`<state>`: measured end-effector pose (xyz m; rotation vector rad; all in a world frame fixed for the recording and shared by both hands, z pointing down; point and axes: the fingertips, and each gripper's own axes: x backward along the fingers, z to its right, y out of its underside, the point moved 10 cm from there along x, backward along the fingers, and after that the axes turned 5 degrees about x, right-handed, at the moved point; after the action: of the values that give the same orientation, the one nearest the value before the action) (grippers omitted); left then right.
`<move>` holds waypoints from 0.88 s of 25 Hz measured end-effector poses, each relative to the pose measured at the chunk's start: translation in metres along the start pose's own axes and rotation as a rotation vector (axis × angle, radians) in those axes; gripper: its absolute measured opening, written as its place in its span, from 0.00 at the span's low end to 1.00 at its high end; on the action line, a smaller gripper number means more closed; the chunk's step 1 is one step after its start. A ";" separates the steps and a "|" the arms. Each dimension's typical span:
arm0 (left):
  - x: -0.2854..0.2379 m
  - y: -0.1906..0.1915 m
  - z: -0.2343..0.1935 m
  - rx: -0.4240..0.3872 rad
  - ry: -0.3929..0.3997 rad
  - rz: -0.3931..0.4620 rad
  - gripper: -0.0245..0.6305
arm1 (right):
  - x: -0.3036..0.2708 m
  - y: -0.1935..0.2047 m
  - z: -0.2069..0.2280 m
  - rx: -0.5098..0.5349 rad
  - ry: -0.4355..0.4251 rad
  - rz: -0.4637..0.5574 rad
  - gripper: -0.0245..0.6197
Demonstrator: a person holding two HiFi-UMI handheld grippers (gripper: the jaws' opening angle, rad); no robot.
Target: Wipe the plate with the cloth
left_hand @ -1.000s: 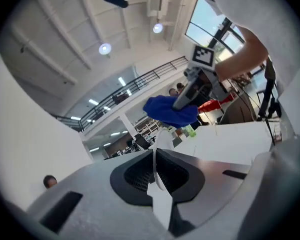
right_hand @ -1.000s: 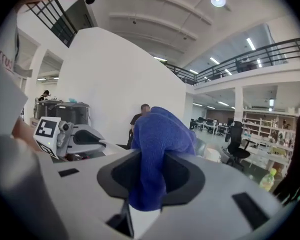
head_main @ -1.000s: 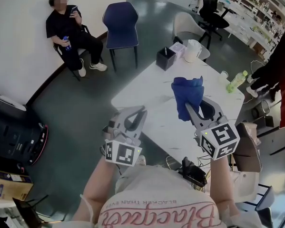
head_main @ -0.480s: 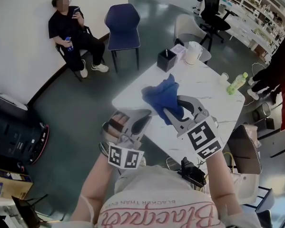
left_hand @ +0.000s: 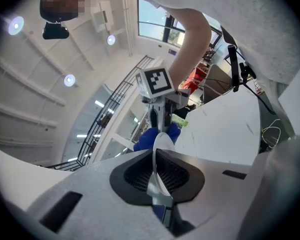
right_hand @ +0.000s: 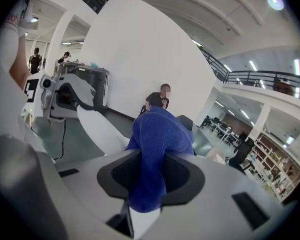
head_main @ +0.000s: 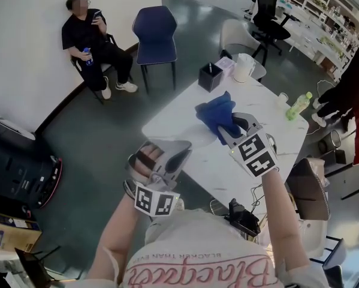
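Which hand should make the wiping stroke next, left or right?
Probably right. The right claw is shut on the cloth, close to the plate; the left claw only grips the plate's edge.

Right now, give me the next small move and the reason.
Probably press the crumpled blue cloth, clamped in the right tongs, against the thin white plate and rub. The left tongs grip that plate's rim, and the cloth sits just beside it.

We see an open office: white table (head_main: 173, 120), black swivel chair (head_main: 267, 9) and stocked shelves (head_main: 320, 3) beyond it, blue chair (head_main: 153, 32) to its left.
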<state>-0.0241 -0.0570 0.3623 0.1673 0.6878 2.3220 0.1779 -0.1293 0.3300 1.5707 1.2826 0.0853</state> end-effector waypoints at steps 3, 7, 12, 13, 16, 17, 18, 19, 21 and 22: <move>-0.001 -0.002 0.002 -0.025 0.017 0.005 0.07 | -0.014 0.015 0.006 0.014 0.012 -0.053 0.19; 0.000 -0.001 0.004 -0.048 0.034 0.004 0.07 | -0.003 0.017 0.012 -0.022 0.019 -0.049 0.19; -0.004 -0.002 0.004 -0.086 0.049 0.016 0.07 | 0.031 -0.015 0.012 0.018 -0.029 0.063 0.19; -0.005 -0.003 0.005 -0.097 0.055 0.020 0.07 | 0.037 -0.022 0.011 0.033 -0.053 0.079 0.19; -0.007 -0.005 0.007 -0.130 0.071 0.034 0.07 | 0.048 -0.039 0.005 0.076 -0.157 0.102 0.19; -0.007 -0.005 0.007 -0.140 0.074 0.038 0.07 | 0.050 -0.044 0.002 0.102 -0.198 0.100 0.19; -0.008 -0.006 0.007 -0.150 0.078 0.043 0.07 | 0.050 -0.049 -0.001 0.137 -0.238 0.093 0.19; -0.009 -0.007 0.007 -0.161 0.081 0.049 0.07 | 0.050 -0.054 -0.004 0.179 -0.278 0.082 0.19; -0.011 -0.009 0.006 -0.184 0.090 0.061 0.07 | 0.045 -0.063 -0.010 0.272 -0.350 0.052 0.19; -0.012 -0.010 0.006 -0.198 0.098 0.067 0.07 | 0.041 -0.067 -0.013 0.316 -0.381 0.033 0.19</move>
<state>-0.0069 -0.0559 0.3630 -0.0140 0.5016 2.4591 0.1421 -0.0989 0.2652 1.7709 1.0006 -0.3962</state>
